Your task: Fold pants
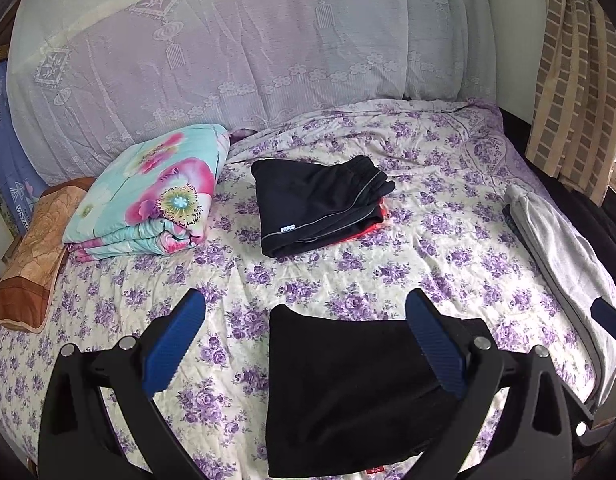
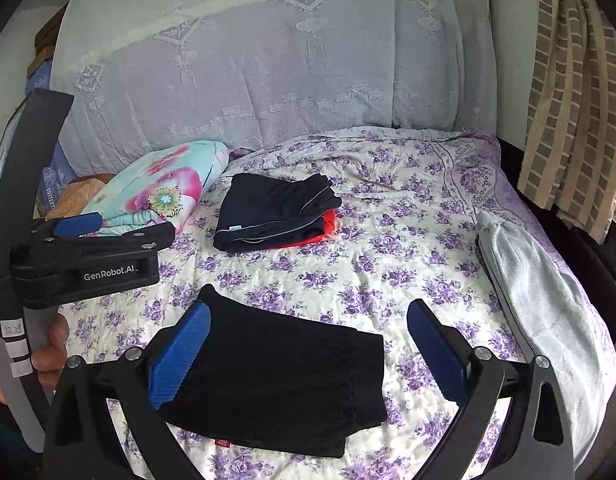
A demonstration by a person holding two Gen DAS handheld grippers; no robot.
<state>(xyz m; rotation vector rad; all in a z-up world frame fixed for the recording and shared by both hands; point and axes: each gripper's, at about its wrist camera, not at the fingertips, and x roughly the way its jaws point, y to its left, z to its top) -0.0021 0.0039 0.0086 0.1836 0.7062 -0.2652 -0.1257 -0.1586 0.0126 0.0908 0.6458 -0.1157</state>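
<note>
the black pants [image 2: 276,376] lie folded on the floral bedsheet [image 2: 387,280], nearer than the folded dark stack [image 2: 274,212], which seems to rest on something red. the right gripper [image 2: 308,354] and left gripper [image 1: 306,346] hover over the pants, jaws apart, gripping nothing.

The left claw [image 1: 306,344] hangs with both blue fingers wide apart above the folded black pants [image 1: 347,392] on the bed [image 1: 427,240]. Beyond the claw lies another folded pile [image 1: 319,204].

Home bedroom: bed [image 1: 387,272], folded quilt [image 1: 156,196].
</note>
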